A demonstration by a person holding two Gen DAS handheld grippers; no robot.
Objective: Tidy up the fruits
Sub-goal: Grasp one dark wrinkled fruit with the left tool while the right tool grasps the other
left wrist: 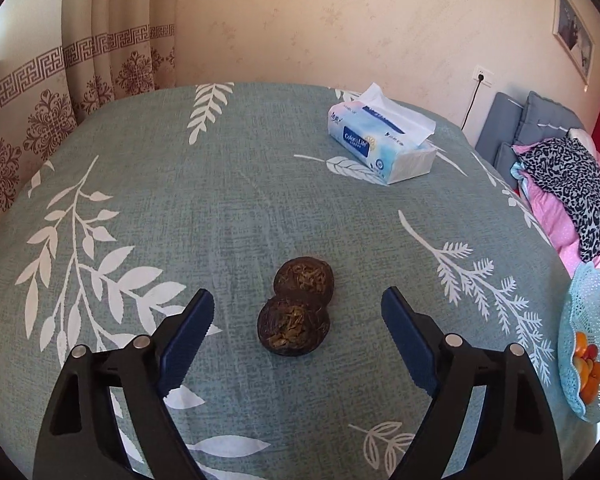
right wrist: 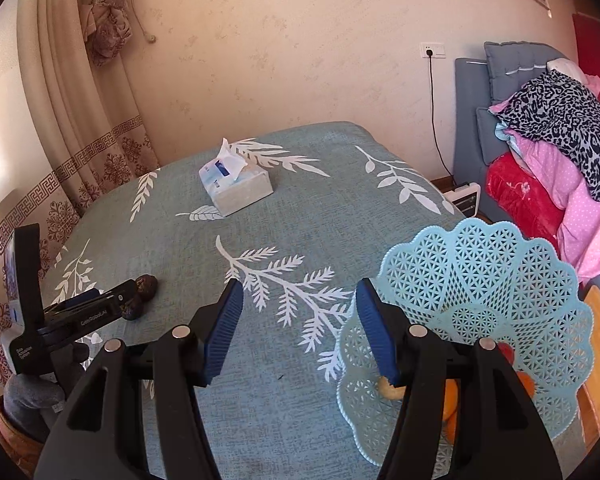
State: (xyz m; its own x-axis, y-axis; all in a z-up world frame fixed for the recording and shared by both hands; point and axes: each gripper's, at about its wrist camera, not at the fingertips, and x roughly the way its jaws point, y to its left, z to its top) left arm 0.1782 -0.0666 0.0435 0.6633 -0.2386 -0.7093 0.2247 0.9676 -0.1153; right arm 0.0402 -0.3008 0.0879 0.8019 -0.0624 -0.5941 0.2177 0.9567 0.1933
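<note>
The lacy blue basket (left wrist: 588,344) at the worktop's right edge is cut off by the left wrist view's rim, so only a slice of its orange and red fruit shows. From the right wrist view, the right hand-held gripper (right wrist: 300,320) covers most of that basket's (right wrist: 500,280) contents; a pale lump (right wrist: 389,387) under one finger is too hidden to name. The left hand-held gripper (right wrist: 100,300) hides part of the nearer dark fruit (right wrist: 133,309) near the worktop's left edge. The tissue pack's (left wrist: 380,148) small print is unreadable.
</note>
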